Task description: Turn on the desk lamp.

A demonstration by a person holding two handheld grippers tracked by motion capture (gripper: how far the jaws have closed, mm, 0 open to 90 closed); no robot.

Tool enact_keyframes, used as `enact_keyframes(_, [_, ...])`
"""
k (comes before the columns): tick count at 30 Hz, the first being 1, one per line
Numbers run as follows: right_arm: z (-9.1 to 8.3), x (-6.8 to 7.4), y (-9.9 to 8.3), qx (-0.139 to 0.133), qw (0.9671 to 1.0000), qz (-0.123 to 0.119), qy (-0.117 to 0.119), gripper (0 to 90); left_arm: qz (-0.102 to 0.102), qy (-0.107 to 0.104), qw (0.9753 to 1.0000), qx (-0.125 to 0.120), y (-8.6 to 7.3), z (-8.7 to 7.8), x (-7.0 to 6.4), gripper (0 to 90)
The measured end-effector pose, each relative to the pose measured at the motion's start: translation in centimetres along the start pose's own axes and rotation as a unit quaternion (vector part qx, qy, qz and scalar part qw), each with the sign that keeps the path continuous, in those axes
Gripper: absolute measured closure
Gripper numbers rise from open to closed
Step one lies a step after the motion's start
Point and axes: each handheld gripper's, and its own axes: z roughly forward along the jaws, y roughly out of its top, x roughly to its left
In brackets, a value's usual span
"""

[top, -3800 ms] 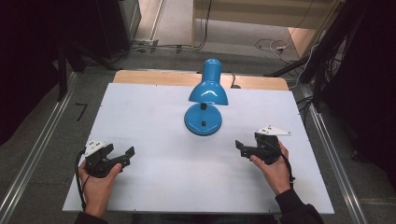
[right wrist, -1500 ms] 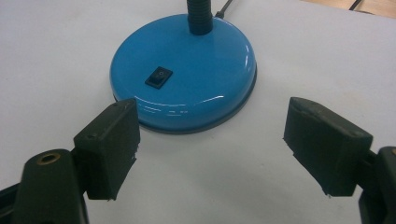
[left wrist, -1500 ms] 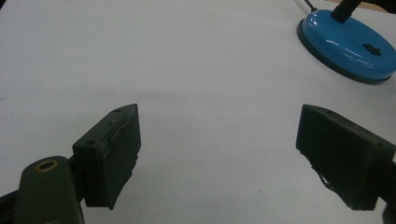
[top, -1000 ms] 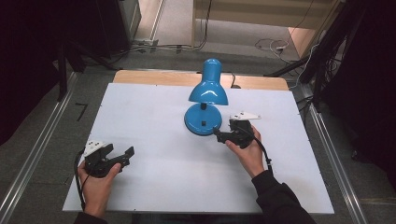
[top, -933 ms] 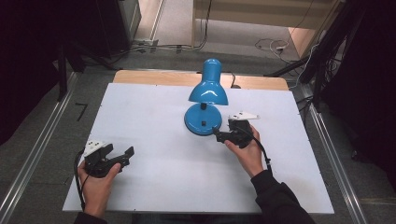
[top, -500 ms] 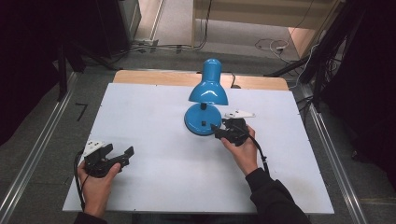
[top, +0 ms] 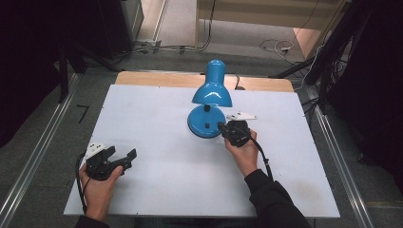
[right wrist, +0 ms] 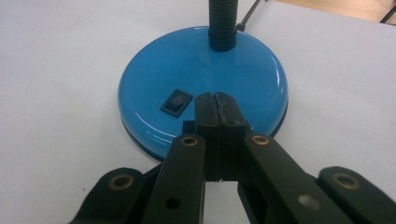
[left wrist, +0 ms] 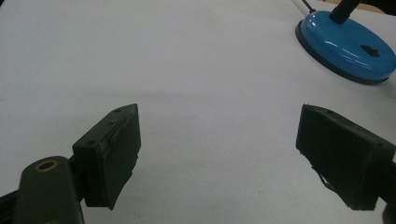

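On the white table [top: 157,118], the right tool [right wrist: 215,100] (jaws pressed together) hovers over the lamp base [right wrist: 201,84], beside its switch [right wrist: 177,101].

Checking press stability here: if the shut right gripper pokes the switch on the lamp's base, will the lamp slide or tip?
Probably neither. The lamp has a wide, flat base, so tipping looks unlikely. Its glossy surface may let the right gripper skid off the small switch. The ribbed neck could wobble.
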Motion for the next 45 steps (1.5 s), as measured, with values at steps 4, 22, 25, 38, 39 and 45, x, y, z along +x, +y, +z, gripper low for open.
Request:
enact_keyframes(4, [0.3,0.1,0.1,0.0,1.0,0.001,0.003,87.5,0.0,0.0,1.0,0.0,0.0,0.0,0.0,14.8])
enact_keyframes(22, [2.0,1.4,1.5,-0.003,0.9999,-0.007,0.009,87.6,-0.001,0.0,1.0,0.0,0.0,0.0,0.2,14.8])
enact_keyframes(25, [2.8,1.9,1.4,0.005,0.9998,-0.015,0.011,87.6,-0.001,-0.001,1.0,0.0,0.0,0.0,0.2,14.8])
enact_keyframes(38, [3.9,2.4,1.0,0.008,0.9997,-0.021,0.005,87.9,-0.004,0.001,1.0,0.0,-0.1,-0.1,0.4,14.8])
enact_keyframes(39, [3.9,2.4,1.0,0.007,0.9997,-0.023,0.004,87.9,-0.004,0.0,1.0,-0.001,-0.1,-0.1,0.4,14.8])
enact_keyframes(45, [3.8,2.6,0.5,0.008,0.9998,-0.019,0.001,88.1,-0.003,0.0,1.0,-0.002,-0.1,-0.2,0.3,14.8])
